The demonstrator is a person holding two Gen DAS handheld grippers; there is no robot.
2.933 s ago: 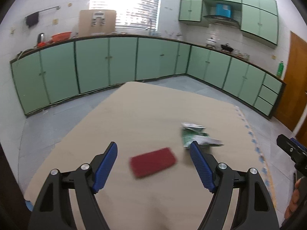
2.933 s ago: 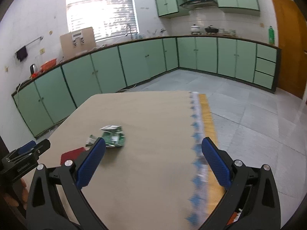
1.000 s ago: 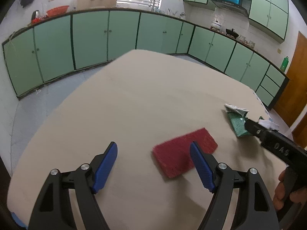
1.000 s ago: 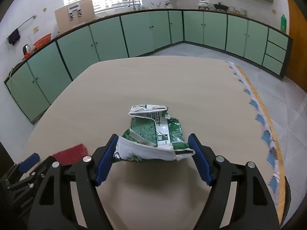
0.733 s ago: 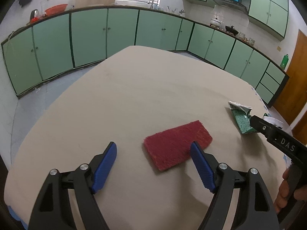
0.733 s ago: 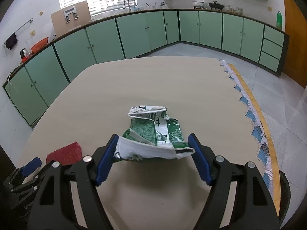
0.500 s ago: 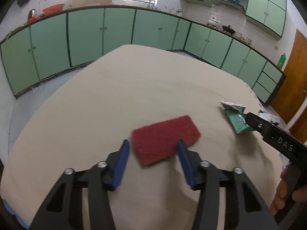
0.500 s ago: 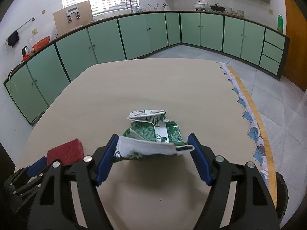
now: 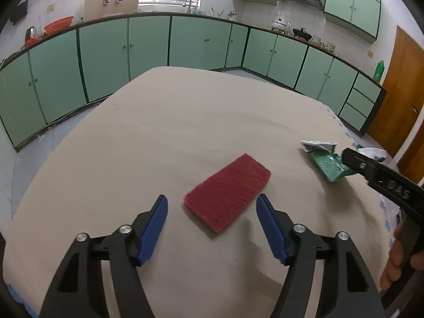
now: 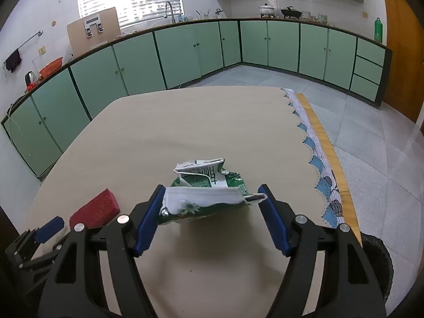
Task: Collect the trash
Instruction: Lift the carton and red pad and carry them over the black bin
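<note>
The right hand-held gripper [image 10: 210,201] pinches a crumpled wrapper [image 10: 206,185] across its width, lifted off the worktop [image 10: 185,122]; the limp foil could buckle and slip free. The left hand-held gripper [image 9: 212,212], jaws just reopened and spread, has a red pad [image 9: 228,190] at its 12 o'clock, untouched.

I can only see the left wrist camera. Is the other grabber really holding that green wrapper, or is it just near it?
Observer: Holding it. In the right wrist view the green wrapper stretches across the right gripper and touches both blue pads.
Operator: Is it up off the table?
Observer: It looks so. Its shadow falls on the table underneath.
Operator: Where's the bin?
Observer: A dark round rim shows past the table's right edge. It may be a bin, but I can't be sure.
</note>
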